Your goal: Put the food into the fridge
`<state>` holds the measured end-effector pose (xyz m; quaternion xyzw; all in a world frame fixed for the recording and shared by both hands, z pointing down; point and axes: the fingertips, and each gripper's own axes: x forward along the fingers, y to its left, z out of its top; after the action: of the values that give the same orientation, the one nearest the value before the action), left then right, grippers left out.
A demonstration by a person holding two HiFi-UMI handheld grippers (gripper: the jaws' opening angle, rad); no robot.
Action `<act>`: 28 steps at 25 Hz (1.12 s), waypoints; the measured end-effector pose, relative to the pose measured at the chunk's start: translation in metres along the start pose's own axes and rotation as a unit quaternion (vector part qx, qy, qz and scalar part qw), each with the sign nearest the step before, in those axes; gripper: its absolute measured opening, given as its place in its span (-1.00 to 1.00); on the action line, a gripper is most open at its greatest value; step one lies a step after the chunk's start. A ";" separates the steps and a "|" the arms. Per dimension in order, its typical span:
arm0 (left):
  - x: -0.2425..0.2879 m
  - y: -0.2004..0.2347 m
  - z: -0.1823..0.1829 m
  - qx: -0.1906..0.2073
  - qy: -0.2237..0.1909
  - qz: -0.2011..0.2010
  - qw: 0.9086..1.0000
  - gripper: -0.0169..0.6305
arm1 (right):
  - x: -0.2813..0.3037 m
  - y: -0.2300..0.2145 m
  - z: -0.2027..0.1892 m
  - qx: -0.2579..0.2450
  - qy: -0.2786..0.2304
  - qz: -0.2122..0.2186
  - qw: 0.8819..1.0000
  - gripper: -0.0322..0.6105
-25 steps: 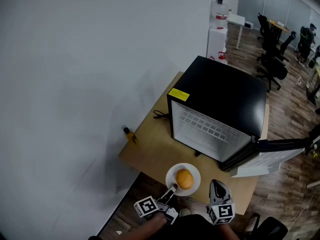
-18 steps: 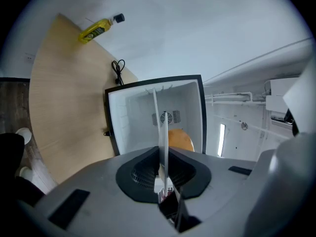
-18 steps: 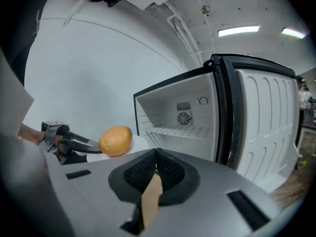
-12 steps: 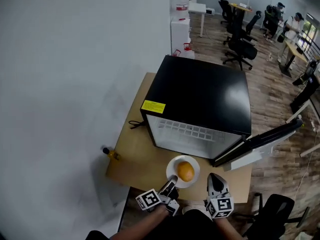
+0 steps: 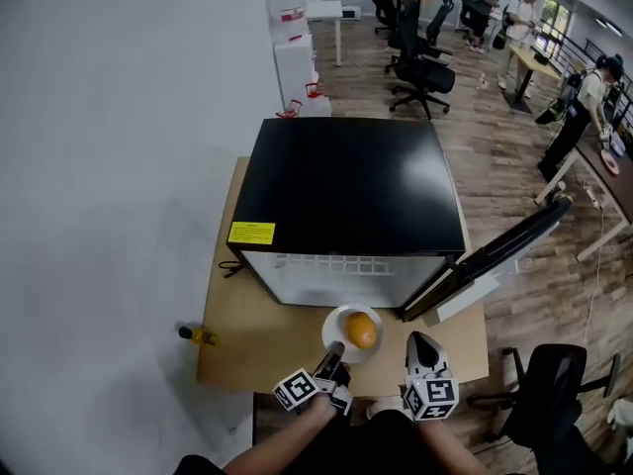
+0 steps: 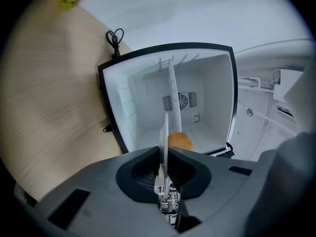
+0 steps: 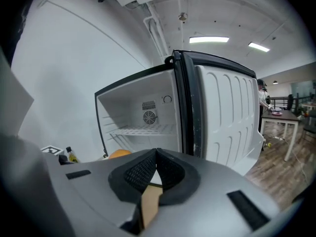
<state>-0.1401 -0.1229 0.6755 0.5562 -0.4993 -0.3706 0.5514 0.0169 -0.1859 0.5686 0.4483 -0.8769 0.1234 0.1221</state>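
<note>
The left hand-held gripper (image 5: 334, 356) pinches the rim of the white plate (image 5: 336, 323) bearing the orange (image 5: 362, 331), at the counter (image 5: 247, 339) just before the open fridge (image 5: 346, 181). The right hand-held gripper (image 5: 419, 348) is pressed together, empty. The plate should travel level and slowly onto the shelf (image 7: 143, 130), lest the orange roll.

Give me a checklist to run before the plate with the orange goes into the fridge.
1. Fridge door open wide: ok.
2. Left gripper shut on the plate rim: ok.
3. Orange sitting on the plate: ok.
4. Right gripper shut, empty, clear of the plate: ok.
5. Room inside, wire shelf bare: ok.
6. Plate lifted off the table: cannot tell.
</note>
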 end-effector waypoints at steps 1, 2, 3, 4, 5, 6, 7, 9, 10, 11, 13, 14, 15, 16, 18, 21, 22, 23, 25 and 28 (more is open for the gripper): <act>0.004 0.004 0.001 -0.004 0.000 -0.001 1.000 -0.85 | 0.000 -0.002 0.002 0.010 -0.004 -0.008 1.000 -0.71; 0.007 0.007 0.001 -0.006 0.001 -0.001 1.000 -0.85 | 0.000 -0.005 0.004 0.016 -0.009 -0.014 1.000 -0.71; 0.012 0.010 0.001 -0.008 0.003 -0.001 1.000 -0.85 | 0.000 -0.007 0.006 0.020 -0.015 -0.021 0.999 -0.71; 0.016 0.013 0.001 -0.010 0.006 -0.002 1.000 -0.85 | 0.001 -0.009 0.007 0.022 -0.019 -0.027 0.999 -0.71; 0.020 0.016 0.001 -0.012 0.009 -0.005 1.000 -0.85 | 0.002 -0.011 0.007 0.023 -0.021 -0.033 0.999 -0.71; 0.024 0.018 0.001 -0.015 0.012 -0.008 1.000 -0.85 | 0.004 -0.012 0.006 0.025 -0.021 -0.039 0.999 -0.71; 0.028 0.021 0.002 -0.018 0.015 -0.010 1.000 -0.85 | 0.007 -0.014 0.005 0.027 -0.021 -0.045 0.998 -0.71; 0.036 0.025 0.003 -0.023 0.019 -0.015 0.999 -0.85 | 0.010 -0.015 0.003 0.030 -0.021 -0.055 0.998 -0.71; 0.040 0.026 0.004 -0.028 0.020 -0.020 0.999 -0.85 | 0.011 -0.015 0.002 0.031 -0.021 -0.059 0.998 -0.71; 0.044 0.027 0.005 -0.032 0.021 -0.024 0.999 -0.85 | 0.012 -0.014 0.001 0.032 -0.021 -0.063 0.997 -0.71; 0.051 0.031 0.007 -0.033 0.024 -0.025 0.999 -0.85 | 0.013 -0.013 -0.001 0.034 -0.019 -0.069 0.997 -0.71; 0.054 0.034 0.009 -0.030 0.026 -0.024 0.999 -0.85 | 0.014 -0.012 -0.003 0.035 -0.017 -0.070 0.997 -0.71; 0.057 0.037 0.011 -0.028 0.027 -0.021 0.999 -0.85 | 0.015 -0.012 -0.004 0.035 -0.016 -0.071 0.997 -0.71; 0.061 0.040 0.013 -0.027 0.029 -0.016 0.999 -0.85 | 0.016 -0.011 -0.006 0.034 -0.014 -0.073 0.997 -0.71; 0.069 0.046 0.017 -0.025 0.032 -0.009 0.999 -0.85 | 0.018 -0.011 -0.009 0.034 -0.012 -0.077 0.996 -0.71; 0.085 0.056 0.023 -0.019 0.039 -0.009 0.999 -0.85 | 0.021 -0.011 -0.013 0.035 -0.007 -0.085 0.996 -0.71; 0.090 0.059 0.024 -0.017 0.043 -0.008 0.999 -0.85 | 0.022 -0.011 -0.014 0.034 -0.005 -0.087 0.996 -0.71; 0.095 0.061 0.025 -0.015 0.046 -0.008 0.999 -0.85 | 0.022 -0.011 -0.015 0.033 -0.003 -0.089 0.995 -0.71; 0.106 0.064 0.027 -0.010 0.053 -0.009 0.998 -0.85 | 0.022 -0.010 -0.016 0.031 0.001 -0.092 0.995 -0.71; 0.120 0.065 0.026 -0.011 0.066 -0.027 0.997 -0.85 | 0.023 -0.011 -0.017 0.036 0.001 -0.090 0.995 -0.71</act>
<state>-0.1477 -0.2385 0.7525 0.5862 -0.4429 -0.3532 0.5791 0.0147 -0.2042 0.5938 0.5295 -0.8278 0.1434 0.1175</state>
